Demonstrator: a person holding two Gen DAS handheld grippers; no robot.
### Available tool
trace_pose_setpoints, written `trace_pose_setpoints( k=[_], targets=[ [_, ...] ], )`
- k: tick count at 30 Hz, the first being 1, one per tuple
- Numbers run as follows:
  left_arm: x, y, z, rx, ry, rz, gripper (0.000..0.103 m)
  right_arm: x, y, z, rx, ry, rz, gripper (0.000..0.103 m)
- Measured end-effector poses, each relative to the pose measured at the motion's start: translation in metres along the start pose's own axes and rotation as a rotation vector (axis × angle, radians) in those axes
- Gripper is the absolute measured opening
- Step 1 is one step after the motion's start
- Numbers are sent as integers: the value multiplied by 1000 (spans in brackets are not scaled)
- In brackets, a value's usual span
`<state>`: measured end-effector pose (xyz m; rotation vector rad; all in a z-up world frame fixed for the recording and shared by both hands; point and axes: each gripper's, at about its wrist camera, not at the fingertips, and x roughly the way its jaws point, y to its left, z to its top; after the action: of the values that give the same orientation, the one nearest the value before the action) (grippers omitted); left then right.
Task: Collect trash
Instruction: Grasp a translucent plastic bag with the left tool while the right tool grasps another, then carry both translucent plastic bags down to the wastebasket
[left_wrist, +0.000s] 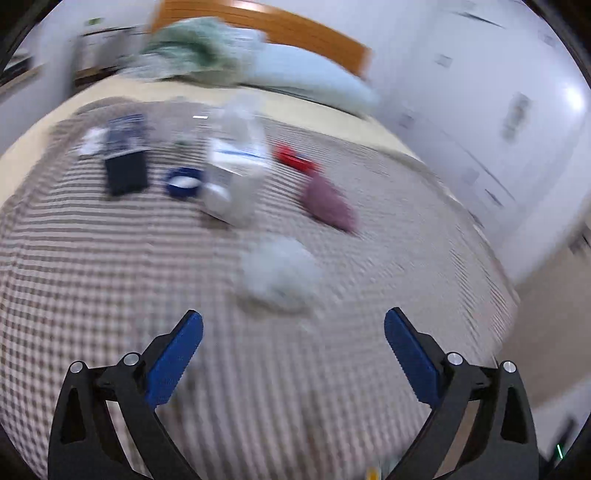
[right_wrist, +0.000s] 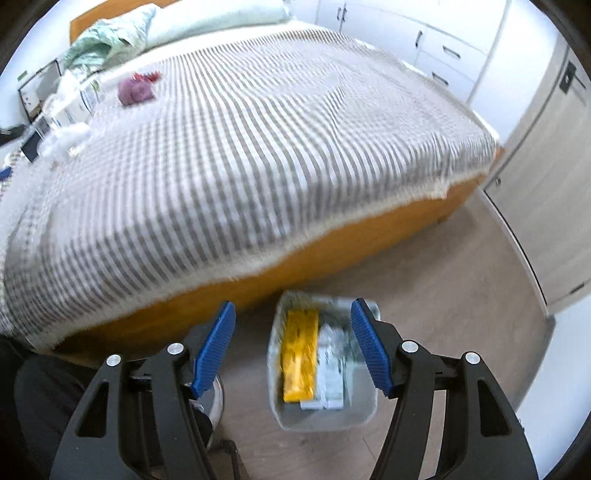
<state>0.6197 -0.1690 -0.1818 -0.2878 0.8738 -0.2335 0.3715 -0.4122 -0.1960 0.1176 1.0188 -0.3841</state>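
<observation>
My left gripper (left_wrist: 293, 321) is open over the striped bedspread (left_wrist: 110, 295), nothing between its blue pads. Just ahead of it lies a crumpled white wad (left_wrist: 280, 271). Farther off lie a clear plastic bottle (left_wrist: 236, 173), a purple crumpled lump (left_wrist: 328, 203), a red item (left_wrist: 295, 158), a blue ring-shaped lid (left_wrist: 183, 181) and a dark packet (left_wrist: 123, 162). My right gripper (right_wrist: 291, 314) is open above a grey bin (right_wrist: 365, 413) on the floor, holding nothing. A yellow packet (right_wrist: 300, 354) and pale wrappers (right_wrist: 332, 373) lie in the bin.
The bed's orange wooden frame (right_wrist: 332, 240) runs just behind the bin. Pillows and a green cloth (left_wrist: 199, 48) lie at the headboard. White cabinets (right_wrist: 424, 40) and a door (right_wrist: 546, 184) stand to the right. A dark-clothed leg and a shoe (right_wrist: 214, 402) are beside the right gripper.
</observation>
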Motion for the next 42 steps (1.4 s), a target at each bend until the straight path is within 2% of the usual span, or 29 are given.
trace_pose_setpoints(
  k=[2, 5, 6, 7, 8, 9, 10, 11, 14, 18, 22, 25, 28, 30, 32, 35, 36, 37, 38, 39, 42],
  targets=[
    [25, -2, 15, 21, 16, 18, 95, -7, 11, 12, -28, -19, -1, 63],
    [72, -16, 25, 112, 91, 45, 95, -16, 24, 24, -68, -43, -7, 63],
    [91, -18, 27, 119, 124, 78, 88, -18, 25, 28, -80, -49, -9, 63],
    [102, -16, 26, 110, 153, 79, 63, -19, 29, 31, -98, -58, -11, 63],
    [105, -14, 25, 96, 164, 55, 42, -20, 32, 34, -112, -63, -13, 63],
    [104, -9, 24, 72, 143, 39, 33, -20, 35, 36, -122, -61, -13, 63],
    [99, -5, 23, 59, 128, 25, 16, -18, 38, 39, -130, -58, -6, 63],
    [92, -1, 20, 42, 124, -2, 12, -15, 41, 42, -132, -57, 2, 63],
    [60, 27, 15, -54, 47, -35, 9, -8, 57, 54, -132, -62, 48, 63],
    [29, 76, 33, -153, -17, -2, 7, -2, 101, 93, -190, -104, 108, 63],
    [-7, 129, 53, -272, -149, -1, 7, -6, 171, 148, -267, -196, 268, 63],
    [-19, 173, 57, -430, -228, -65, 7, -2, 225, 194, -331, -267, 360, 63],
    [-22, 197, 56, -494, -246, -81, 7, 10, 286, 248, -375, -298, 438, 63],
    [-22, 208, 55, -542, -263, -102, 7, 19, 318, 271, -424, -306, 445, 63],
    [-25, 215, 58, -581, -275, -153, 7, 38, 358, 295, -468, -282, 460, 63],
    [-32, 218, 58, -548, -295, -124, 7, 66, 396, 323, -459, -222, 480, 63],
    [-32, 219, 58, -538, -295, -109, 7, 71, 401, 326, -451, -207, 481, 58],
    [-30, 219, 59, -533, -295, -102, 7, 81, 411, 332, -443, -185, 467, 49],
    [-26, 219, 61, -525, -286, -97, 7, 83, 412, 332, -436, -177, 456, 23],
    [-21, 220, 63, -524, -279, -86, 7, 86, 415, 333, -426, -158, 470, 16],
    [-12, 230, 64, -553, -267, -99, 7, 80, 415, 331, -430, -153, 480, 7]
  ],
)
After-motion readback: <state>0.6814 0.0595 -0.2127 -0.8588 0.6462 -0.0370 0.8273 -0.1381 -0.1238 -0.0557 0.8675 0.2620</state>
